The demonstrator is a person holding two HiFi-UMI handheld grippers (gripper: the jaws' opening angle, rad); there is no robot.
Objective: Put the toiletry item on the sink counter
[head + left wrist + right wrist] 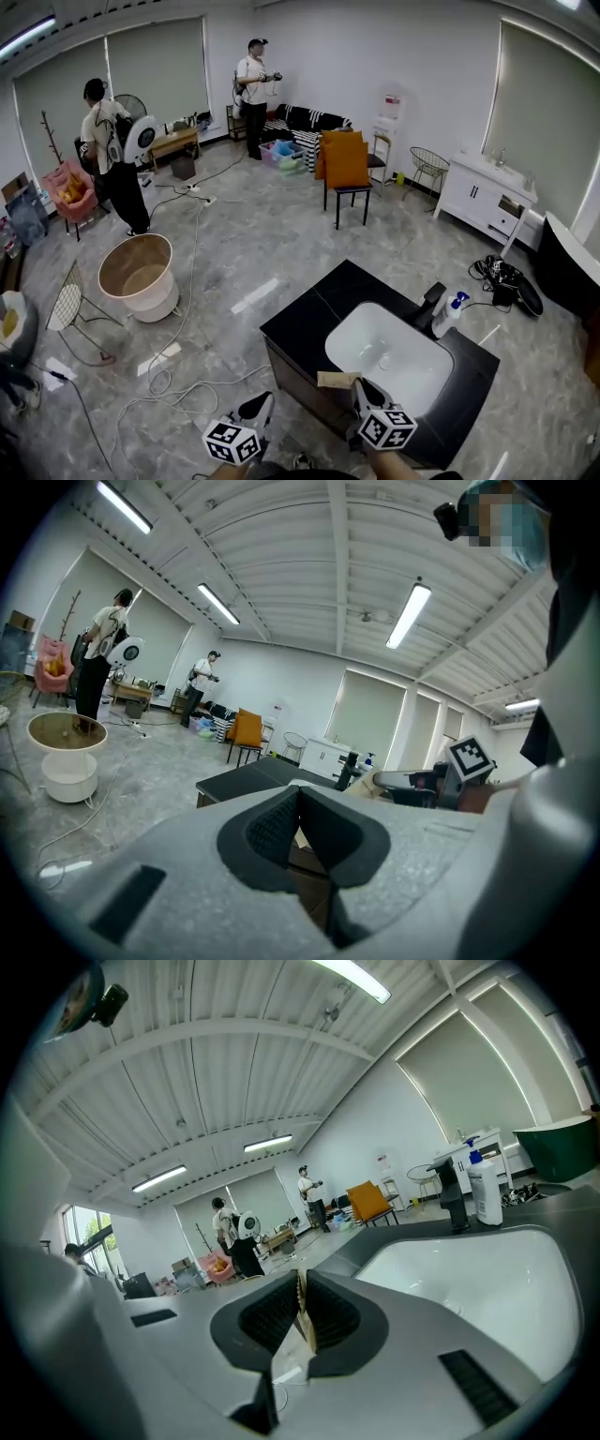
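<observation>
A black sink counter [309, 314] with a white basin [375, 342] stands just in front of me. By its far rim are a black faucet [432, 305] and a white pump bottle [451, 313]. My right gripper [361, 384] hovers at the counter's near edge, shut on a thin, flat tan packet [337, 380] that sticks out to the left. In the right gripper view the packet [303, 1321] is pinched edge-on between the pads of the right gripper [302, 1302], with the basin [469, 1279] ahead on the right. My left gripper [262, 405] is beside the counter's near-left corner, shut and empty [298, 803].
A beige tub [139, 274] and a wire chair [70, 305] stand on the floor to the left, with cables trailing between them. An orange chair [348, 169] and a white cabinet [483, 192] are farther back. Two people [111, 155] [253, 94] stand at the far side.
</observation>
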